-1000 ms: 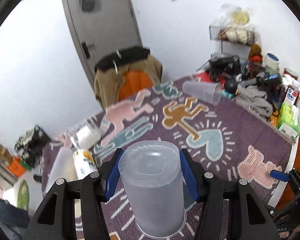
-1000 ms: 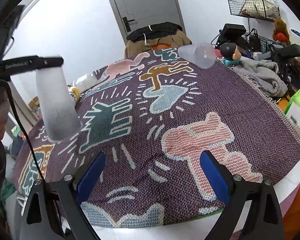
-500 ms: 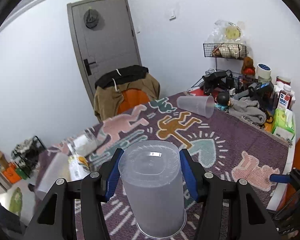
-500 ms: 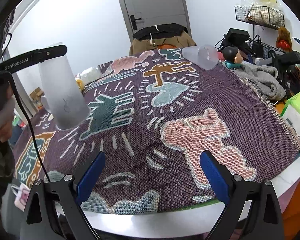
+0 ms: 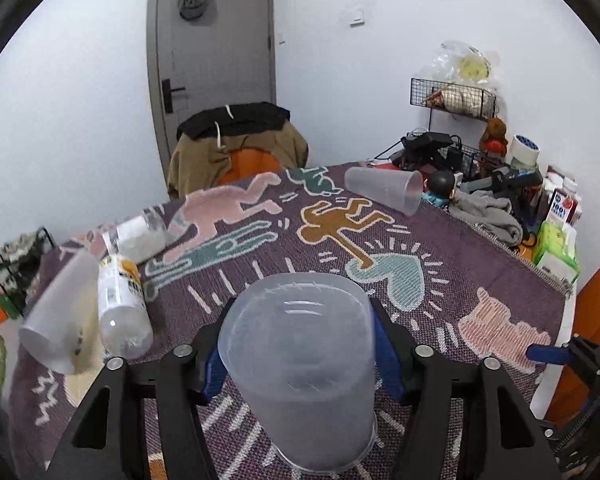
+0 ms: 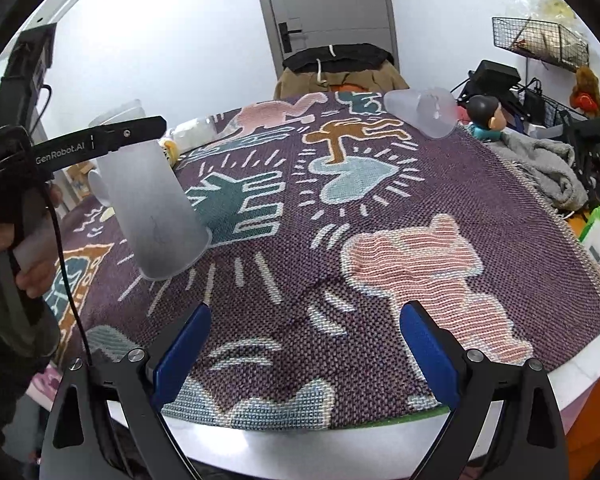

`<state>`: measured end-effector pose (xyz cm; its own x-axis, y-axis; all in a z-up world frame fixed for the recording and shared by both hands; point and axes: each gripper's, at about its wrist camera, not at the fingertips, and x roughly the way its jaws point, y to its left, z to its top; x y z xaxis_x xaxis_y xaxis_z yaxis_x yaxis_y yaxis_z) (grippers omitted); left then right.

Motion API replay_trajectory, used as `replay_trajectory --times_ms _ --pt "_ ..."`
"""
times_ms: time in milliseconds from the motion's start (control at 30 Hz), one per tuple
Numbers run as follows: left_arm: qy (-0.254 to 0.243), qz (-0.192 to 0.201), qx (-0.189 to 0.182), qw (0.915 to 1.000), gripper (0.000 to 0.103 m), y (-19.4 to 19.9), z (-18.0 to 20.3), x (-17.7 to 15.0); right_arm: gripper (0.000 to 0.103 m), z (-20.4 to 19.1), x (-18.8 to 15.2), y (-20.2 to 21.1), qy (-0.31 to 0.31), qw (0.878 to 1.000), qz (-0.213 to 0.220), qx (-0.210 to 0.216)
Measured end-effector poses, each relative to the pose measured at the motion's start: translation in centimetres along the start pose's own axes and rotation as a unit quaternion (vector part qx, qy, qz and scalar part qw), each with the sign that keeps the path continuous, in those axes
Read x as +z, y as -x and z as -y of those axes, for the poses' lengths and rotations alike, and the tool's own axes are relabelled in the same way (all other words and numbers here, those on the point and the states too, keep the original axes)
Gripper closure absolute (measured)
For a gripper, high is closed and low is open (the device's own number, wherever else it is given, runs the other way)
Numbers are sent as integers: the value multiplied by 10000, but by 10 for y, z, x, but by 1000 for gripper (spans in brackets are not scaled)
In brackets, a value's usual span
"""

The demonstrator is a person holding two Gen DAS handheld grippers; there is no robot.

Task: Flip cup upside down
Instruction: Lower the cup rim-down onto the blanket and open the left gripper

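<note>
**A:** Over the near-left part of the purple woven figure-patterned tablecloth (image 6: 380, 200), what has the left gripper (image 5: 300, 344) got?

**B:** Its blue pads press both sides of a frosted translucent plastic cup (image 5: 300, 364), close under the closed base. That cup is inverted: base up, open rim down, long axis nearly vertical and leaning a little. From the right wrist view, the cup (image 6: 156, 212) has its rim low over the cloth; whether it touches I cannot tell.

**A:** And the right gripper (image 6: 304, 352)?

**B:** Spread wide with nothing between its blue pads, poised over the near edge of the round white table (image 6: 572, 372).

**A:** Room to move?

**B:** Bare cloth lies ahead of the held cup and across the middle. On the left, a white plastic bottle with a yellow label (image 5: 122, 308) and another frosted cup lying on its side (image 5: 56, 316) sit near the cloth's edge, well apart from the held cup. A third frosted cup on its side (image 5: 384, 192) lies at the far edge, beside a small dark-haired toy figure (image 5: 442, 188). A crumpled grey towel (image 5: 488, 216) marks the right border.

**A:** Anything obscured?

**B:** The held cup's rim is partly cut off at the bottom of the left wrist view, and the cup hides most of the left pads. Clutter at the far right is too small to sort out.
</note>
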<state>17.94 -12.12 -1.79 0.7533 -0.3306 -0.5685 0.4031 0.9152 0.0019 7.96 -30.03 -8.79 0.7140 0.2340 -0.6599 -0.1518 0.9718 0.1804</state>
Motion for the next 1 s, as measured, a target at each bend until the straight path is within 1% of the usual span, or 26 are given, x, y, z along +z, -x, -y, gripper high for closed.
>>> replay_trajectory --times_ms 67,100,233,300,400,667,1000 --pt "22 59 54 10000 24 5 -2 0 7 0 1 1 7 10000 40 -4" --pt "6 100 68 9999 23 8 -2 0 7 0 1 2 4 10000 60 -1" --pt "-42 299 170 9994 9 25 -2 -2 7 1 3 4 -41 9999 130 -23" --pt "-40 361 210 9991 5 31 -4 -3 7 2 5 4 -71 9999 135 -28" --pt "25 429 227 9988 4 40 -8 -3 7 2 6 3 -93 9999 137 -36" --pt "143 759 496 9958 2 78 -20 -6 7 -10 11 10 -25 9994 329 -44" --pt "373 1260 845 9877 0 127 -32 -20 7 -28 28 37 152 9967 776 -161"
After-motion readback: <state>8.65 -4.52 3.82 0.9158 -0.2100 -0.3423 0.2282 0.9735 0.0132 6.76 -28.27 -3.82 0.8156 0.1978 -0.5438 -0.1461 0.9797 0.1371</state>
